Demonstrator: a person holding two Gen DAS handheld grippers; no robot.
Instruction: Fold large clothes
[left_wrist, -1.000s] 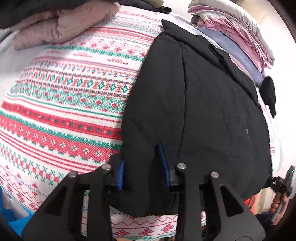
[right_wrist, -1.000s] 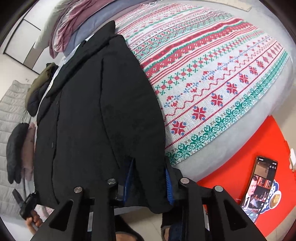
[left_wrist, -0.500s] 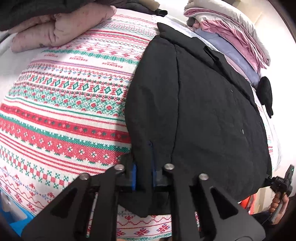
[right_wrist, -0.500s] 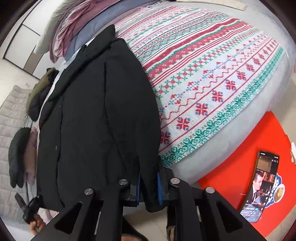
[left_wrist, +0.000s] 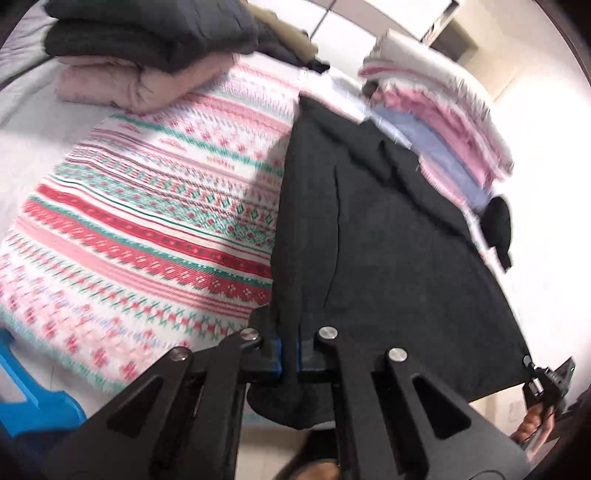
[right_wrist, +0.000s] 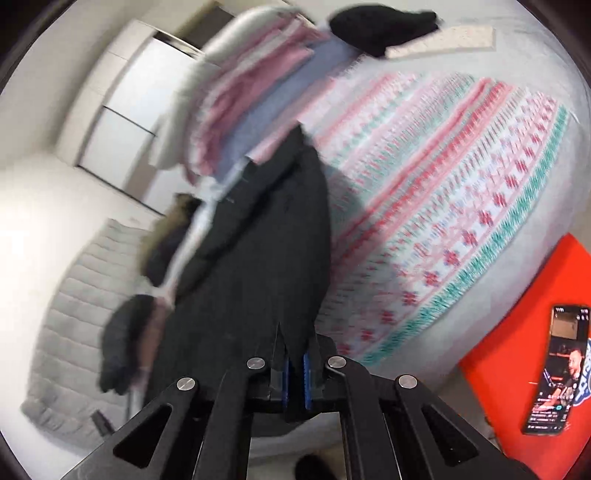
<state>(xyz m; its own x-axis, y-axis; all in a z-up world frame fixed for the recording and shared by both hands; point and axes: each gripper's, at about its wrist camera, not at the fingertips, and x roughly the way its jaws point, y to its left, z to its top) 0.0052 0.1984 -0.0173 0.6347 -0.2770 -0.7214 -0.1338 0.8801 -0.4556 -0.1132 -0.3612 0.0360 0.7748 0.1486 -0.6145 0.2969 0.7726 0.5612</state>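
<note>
A large black coat (left_wrist: 388, 251) lies lengthwise on a bed covered by a red, green and white patterned blanket (left_wrist: 147, 221). Its near hem is lifted off the bed. My left gripper (left_wrist: 290, 356) is shut on one corner of that hem, the cloth pinched between the blue pads. My right gripper (right_wrist: 294, 380) is shut on the other hem corner of the coat (right_wrist: 258, 266), which hangs up from the blanket (right_wrist: 461, 192). The right gripper (left_wrist: 546, 380) also shows at the far right of the left wrist view, in a person's hand.
Folded dark and pink clothes (left_wrist: 147, 55) are stacked at the far left of the bed. A pile of pink, white and blue bedding (left_wrist: 443, 122) sits by the coat's collar. A phone (right_wrist: 557, 373) lies on a red surface (right_wrist: 517, 314) beside the bed. A blue object (left_wrist: 29, 398) stands at lower left.
Both grippers closed on the coat's hem corners, then rose and tilted up, lifting the hem off the bed. The views now show more of the room and are blurred.
</note>
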